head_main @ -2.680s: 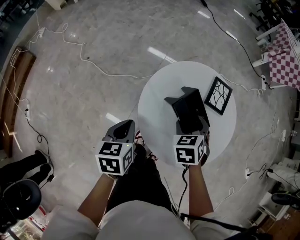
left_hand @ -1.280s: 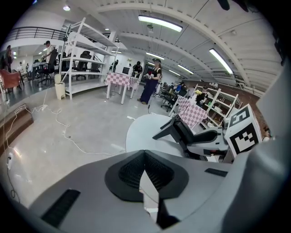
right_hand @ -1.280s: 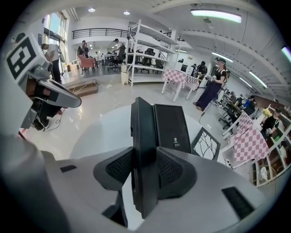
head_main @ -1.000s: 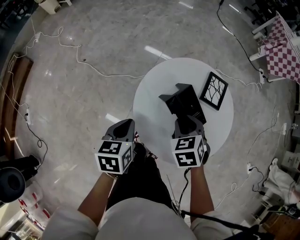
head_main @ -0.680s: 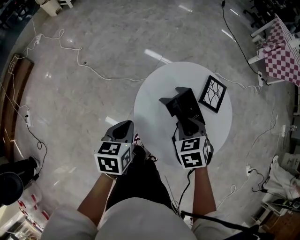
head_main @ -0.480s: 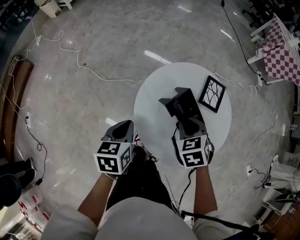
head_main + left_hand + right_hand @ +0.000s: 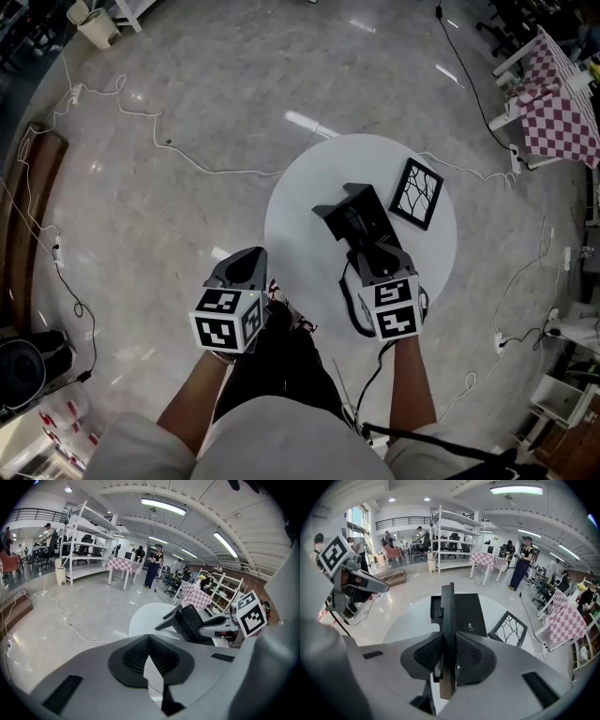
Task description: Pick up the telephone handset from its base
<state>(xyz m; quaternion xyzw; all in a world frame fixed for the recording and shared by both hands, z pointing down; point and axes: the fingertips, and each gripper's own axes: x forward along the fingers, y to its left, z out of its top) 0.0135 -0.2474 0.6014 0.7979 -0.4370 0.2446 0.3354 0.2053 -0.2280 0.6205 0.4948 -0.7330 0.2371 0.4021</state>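
My right hand-held gripper [image 7: 368, 251] is pinching the black handset [image 7: 448, 616]. Its two jaws have just been closing, and the thin edge of the handset now sits tight between the pads [image 7: 429, 653]. The handset sticks out past the jaws and points away from me. It is over the black base [image 7: 466, 613], which stands on the round white tabletop [image 7: 300, 244]. I cannot tell if the handset touches the base or hangs a bit above it.

A black picture frame [image 7: 415, 193] with a pattern like cracks lies flat on the tabletop, just beside the base, on its right side.

My left hand-held gripper [image 7: 246, 265] holds nothing. Its jaw tips are pressed together. It is over the shiny grey floor [image 7: 187, 112], near the left edge of the tabletop and well apart from the phone. A thin white cord [image 7: 192, 161] runs in loops over the floor on the left.
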